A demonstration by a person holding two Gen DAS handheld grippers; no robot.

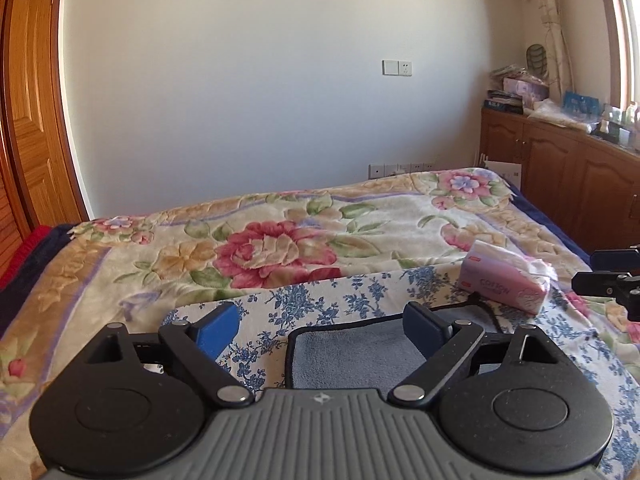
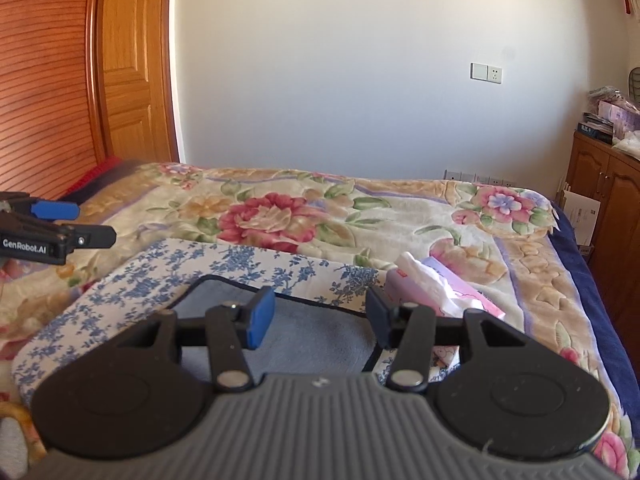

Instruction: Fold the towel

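A grey-blue towel with a dark border (image 1: 352, 354) lies flat on a blue-flowered cloth (image 1: 320, 300) on the bed; it also shows in the right wrist view (image 2: 312, 336). My left gripper (image 1: 320, 326) is open, above the towel's left part, holding nothing. My right gripper (image 2: 318, 318) is open above the towel's right part, empty. The right gripper's tips show at the right edge of the left wrist view (image 1: 608, 276), and the left gripper's tips at the left edge of the right wrist view (image 2: 68, 224).
A pink tissue pack (image 1: 506, 282) lies on the cloth just right of the towel, also in the right wrist view (image 2: 440, 288). The floral blanket (image 1: 280, 240) covers the bed. Wooden cabinets (image 1: 560, 168) stand right, a wooden door (image 1: 28, 120) left.
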